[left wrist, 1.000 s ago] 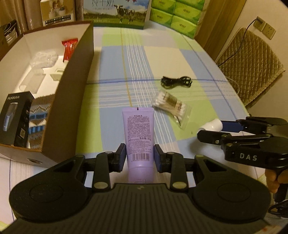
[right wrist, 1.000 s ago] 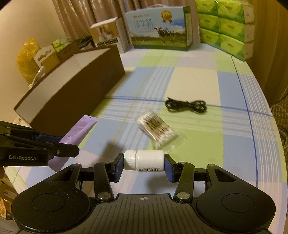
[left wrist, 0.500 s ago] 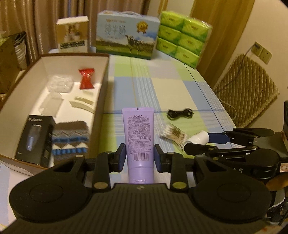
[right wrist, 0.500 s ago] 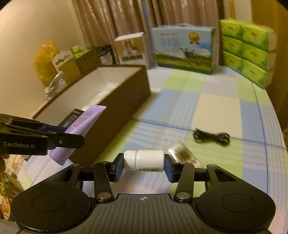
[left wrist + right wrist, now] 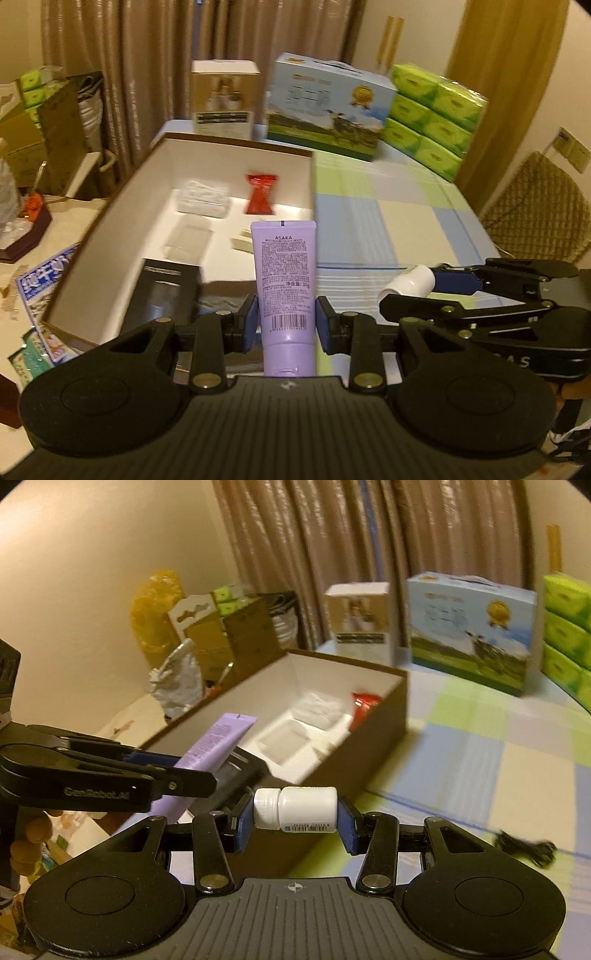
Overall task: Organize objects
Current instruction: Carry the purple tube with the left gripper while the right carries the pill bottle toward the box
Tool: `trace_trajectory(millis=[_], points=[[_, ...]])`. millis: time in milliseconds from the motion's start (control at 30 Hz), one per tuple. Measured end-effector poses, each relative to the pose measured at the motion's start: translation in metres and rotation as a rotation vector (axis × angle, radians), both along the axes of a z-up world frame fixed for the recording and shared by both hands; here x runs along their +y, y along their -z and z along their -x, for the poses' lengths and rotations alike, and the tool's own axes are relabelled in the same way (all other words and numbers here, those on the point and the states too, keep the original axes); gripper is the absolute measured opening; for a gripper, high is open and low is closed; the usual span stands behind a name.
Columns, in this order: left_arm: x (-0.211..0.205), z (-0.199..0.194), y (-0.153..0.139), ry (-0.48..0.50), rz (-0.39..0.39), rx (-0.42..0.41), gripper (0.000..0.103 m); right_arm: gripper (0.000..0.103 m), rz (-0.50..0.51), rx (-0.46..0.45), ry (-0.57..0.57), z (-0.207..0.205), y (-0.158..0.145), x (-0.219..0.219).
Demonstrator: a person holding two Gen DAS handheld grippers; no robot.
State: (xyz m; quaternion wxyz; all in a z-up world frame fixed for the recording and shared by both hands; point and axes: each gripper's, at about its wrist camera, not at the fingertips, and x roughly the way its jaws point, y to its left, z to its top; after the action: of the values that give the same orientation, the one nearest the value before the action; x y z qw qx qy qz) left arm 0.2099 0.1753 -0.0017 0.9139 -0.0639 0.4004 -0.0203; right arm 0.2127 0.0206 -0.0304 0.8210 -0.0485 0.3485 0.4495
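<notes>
Currently my left gripper [image 5: 284,323] is clamped on the lower part of a purple ASAKA tube [image 5: 283,273], which stands upright between the pads with its crimped end up, raised above the near end of the open brown box [image 5: 110,218]. My right gripper [image 5: 294,821] grips a white pill bottle [image 5: 295,808] lying crosswise between the pads, cap toward the box, just outside the box's near right corner. Inside the box, from its far end: a red packet [image 5: 261,192], clear plastic packaging [image 5: 202,197], and at its near end a black carton [image 5: 162,295]. A black cable [image 5: 526,849] lies on the checked tablecloth [image 5: 399,221], well right of the box.
</notes>
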Motion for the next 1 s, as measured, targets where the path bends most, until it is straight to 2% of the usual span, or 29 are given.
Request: trace_trajectory(millis=[367, 733, 1000], points=[[0.058, -0.025, 0.006, -0.052, -0.042, 0.014, 0.028, 0.044, 0.024, -0.001, -0.034, -0.025, 0.01, 0.071], [0.086, -0.081, 0.031, -0.012, -0.083, 0.065, 0.028, 0.044, 0.114, 0.01, -0.002, -0.066, 0.038, 0.114], [0.098, -0.131, 0.049, 0.018, -0.145, 0.1, 0.028, 0.044, 0.149, 0.019, 0.017, -0.094, 0.049, 0.136]])
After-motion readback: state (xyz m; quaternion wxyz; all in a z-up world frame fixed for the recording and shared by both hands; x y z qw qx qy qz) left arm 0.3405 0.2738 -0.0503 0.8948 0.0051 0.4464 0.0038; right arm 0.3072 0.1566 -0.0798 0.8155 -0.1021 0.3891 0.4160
